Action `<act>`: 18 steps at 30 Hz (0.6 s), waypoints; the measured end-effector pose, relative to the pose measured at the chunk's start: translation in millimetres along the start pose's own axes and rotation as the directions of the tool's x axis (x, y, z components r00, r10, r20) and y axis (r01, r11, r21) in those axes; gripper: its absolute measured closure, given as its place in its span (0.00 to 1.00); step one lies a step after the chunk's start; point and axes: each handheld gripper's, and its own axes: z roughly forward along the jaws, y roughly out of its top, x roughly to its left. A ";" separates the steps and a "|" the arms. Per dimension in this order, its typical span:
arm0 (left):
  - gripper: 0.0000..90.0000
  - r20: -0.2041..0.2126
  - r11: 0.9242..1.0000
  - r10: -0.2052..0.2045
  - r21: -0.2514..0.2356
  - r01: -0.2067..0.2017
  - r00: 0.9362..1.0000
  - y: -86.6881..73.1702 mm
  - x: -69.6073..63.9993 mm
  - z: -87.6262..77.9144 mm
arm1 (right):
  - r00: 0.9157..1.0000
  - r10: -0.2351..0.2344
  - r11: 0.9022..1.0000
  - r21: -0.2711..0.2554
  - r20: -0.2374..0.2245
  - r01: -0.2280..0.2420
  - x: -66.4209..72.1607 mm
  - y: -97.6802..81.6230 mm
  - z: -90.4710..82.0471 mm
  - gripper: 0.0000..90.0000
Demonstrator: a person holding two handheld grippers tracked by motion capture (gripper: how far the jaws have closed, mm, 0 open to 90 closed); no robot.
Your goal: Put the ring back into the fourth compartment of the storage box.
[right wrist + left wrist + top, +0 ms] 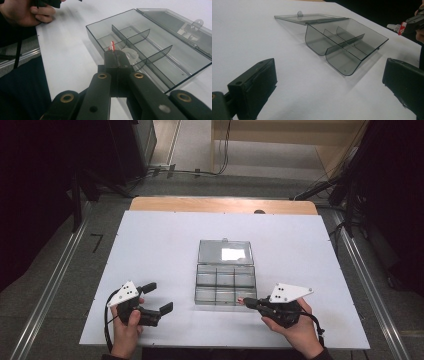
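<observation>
Lying open just ahead of the right gripper (248,302), the clear smoky plastic compartment box (225,282) looked light, stiff and slippery, best steadied by its rim. That gripper's jaws were pinched tight on a small red-and-white plastic piece (112,46), probably light and easily dropped. The left gripper (157,298) stood wide open, empty.

We see clear box (225,287) mid-table (150,245), lid open and lying flat on far side, tray split into six compartments. Our right gripper (243,301) sits just off box's near right corner, jaws closed on small red-and-white piece (241,301), tip pointing left. Our left gripper (158,297) rests well left of box, jaws apart, nothing between them. Both hands low at near edge.
</observation>
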 end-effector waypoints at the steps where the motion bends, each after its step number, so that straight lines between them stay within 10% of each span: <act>1: 0.00 0.000 1.000 0.000 0.001 0.000 1.000 0.0 -0.2 0.1 | 1.000 0.001 1.000 -0.002 -0.001 -0.001 -0.4 0.3 0.8 0.98; 18: 0.00 0.003 1.000 0.001 0.001 -0.001 1.000 -0.4 -0.2 0.3 | 1.000 0.000 1.000 -0.008 -0.003 0.000 -4.3 11.1 10.8 0.98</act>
